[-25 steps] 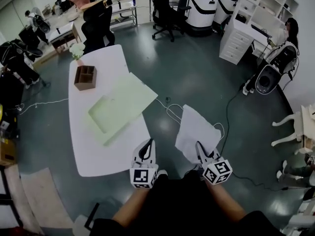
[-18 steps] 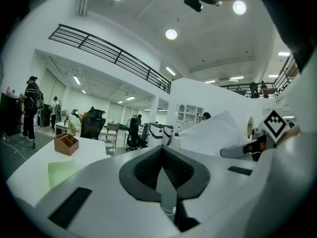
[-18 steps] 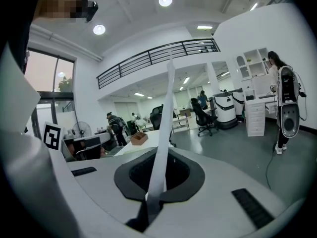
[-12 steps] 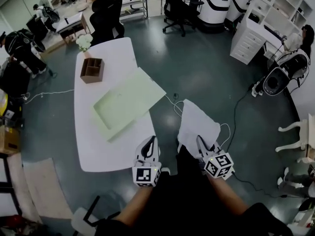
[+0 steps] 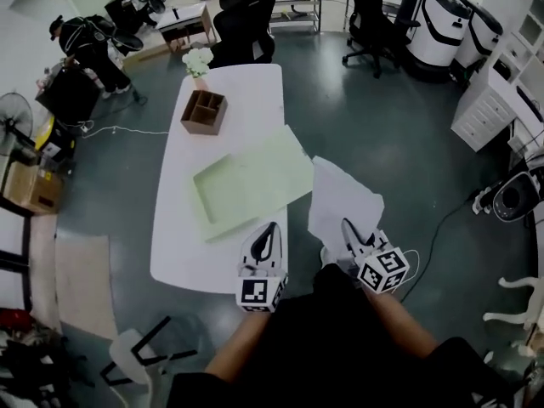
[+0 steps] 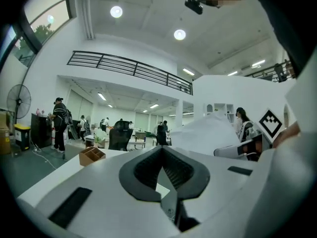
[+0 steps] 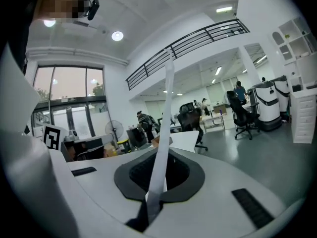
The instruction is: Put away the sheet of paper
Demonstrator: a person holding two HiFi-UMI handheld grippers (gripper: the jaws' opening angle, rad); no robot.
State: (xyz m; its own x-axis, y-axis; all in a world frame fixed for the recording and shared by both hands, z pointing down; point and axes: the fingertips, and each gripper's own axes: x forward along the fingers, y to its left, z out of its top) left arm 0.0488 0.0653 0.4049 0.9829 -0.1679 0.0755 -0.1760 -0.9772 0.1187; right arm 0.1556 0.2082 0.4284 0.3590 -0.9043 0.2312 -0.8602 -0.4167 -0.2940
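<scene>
I stand at the near end of a long white table, holding a gripper in each hand. My right gripper is clamped on the near edge of the sheet of paper. The white sheet fans out ahead of the jaws, over the dark floor just right of the table. In the right gripper view it runs edge-on between the pads. My left gripper hangs over the table's near end with its jaws together and nothing between them. A pale green tray lies on the table beside the sheet. A brown wooden organiser sits farther along.
</scene>
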